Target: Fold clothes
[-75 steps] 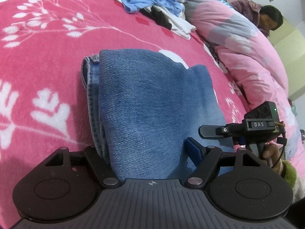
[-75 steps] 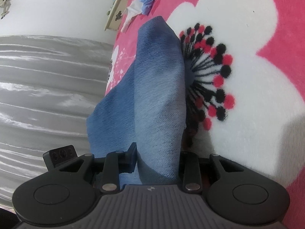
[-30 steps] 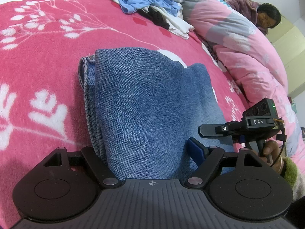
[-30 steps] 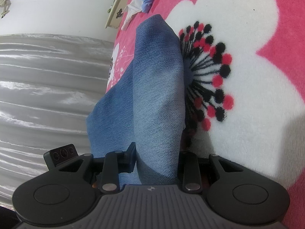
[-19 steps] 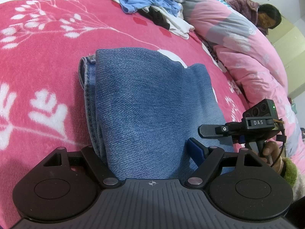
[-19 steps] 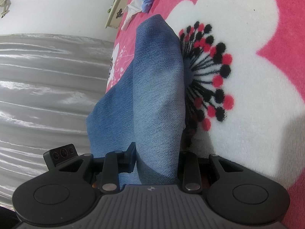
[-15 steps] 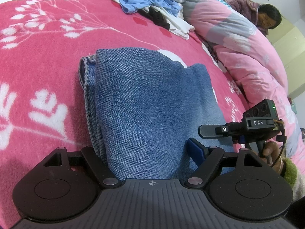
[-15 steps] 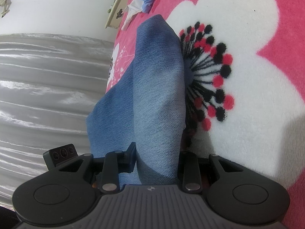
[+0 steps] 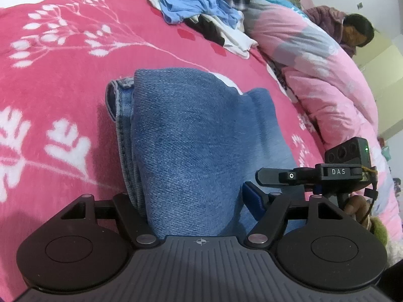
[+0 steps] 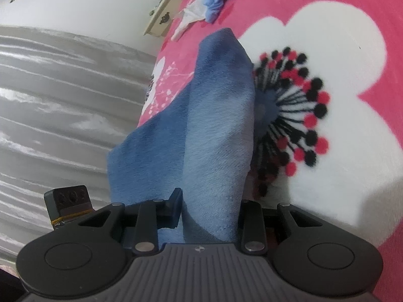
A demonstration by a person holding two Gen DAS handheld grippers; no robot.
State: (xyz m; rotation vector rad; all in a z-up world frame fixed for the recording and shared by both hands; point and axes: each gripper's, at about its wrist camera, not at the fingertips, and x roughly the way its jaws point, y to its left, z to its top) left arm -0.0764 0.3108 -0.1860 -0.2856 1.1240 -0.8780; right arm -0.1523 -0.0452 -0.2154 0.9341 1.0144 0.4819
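Note:
Folded blue jeans (image 9: 191, 136) lie on a pink flowered blanket (image 9: 55, 80). My left gripper (image 9: 185, 196) straddles their near end. Its jaws are closing, with the left finger on the seamed edge and the blue pad (image 9: 252, 198) against the denim. In the right wrist view a raised fold of the jeans (image 10: 216, 130) runs back between the fingers of my right gripper (image 10: 210, 198), which is shut on it. The right gripper's housing (image 9: 335, 171) shows at the right of the left wrist view, held by a hand (image 9: 352, 206).
A heap of loose clothes (image 9: 201, 7) lies at the blanket's far end. A pink quilt (image 9: 327, 75) runs along the right, with a person (image 9: 352, 30) beyond it. In the right wrist view a grey curtain (image 10: 63, 100) fills the left side.
The left gripper's fingers have drawn in slightly on the jeans. The right wrist view has tilted a little and is slightly blurred. The jeans keep their place.

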